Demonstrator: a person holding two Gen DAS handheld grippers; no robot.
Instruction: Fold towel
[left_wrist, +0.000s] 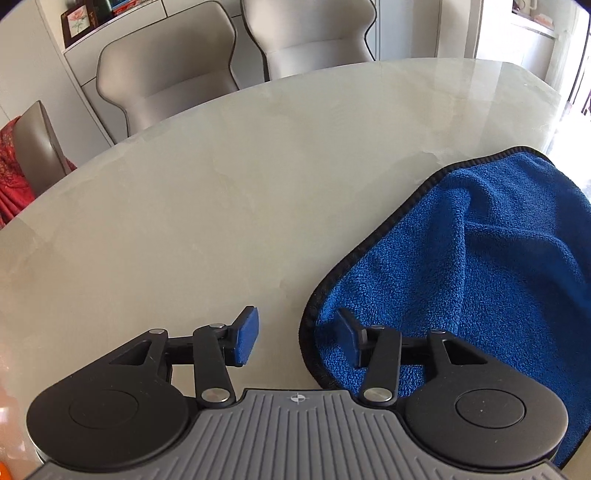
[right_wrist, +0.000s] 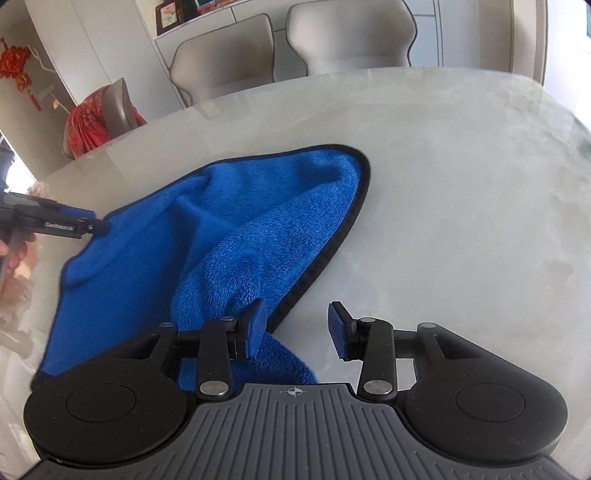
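Glossy marble table (left_wrist: 221, 184); rumpled fleecy blue towel (left_wrist: 498, 266).

Home dining rm, marble table (left_wrist: 229, 177), padded chairs (left_wrist: 162, 85), framed pic (left_wrist: 77, 23)

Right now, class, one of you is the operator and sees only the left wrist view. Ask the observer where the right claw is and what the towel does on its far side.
Observer: The right claw is open, at the towel's near right edge.
Operator: Gripping anything?
Observer: No. Its left finger is over towel, the other over bare table.
Operator: And the side cut off for me?
Observer: The right hem runs from the far corner down to that claw.
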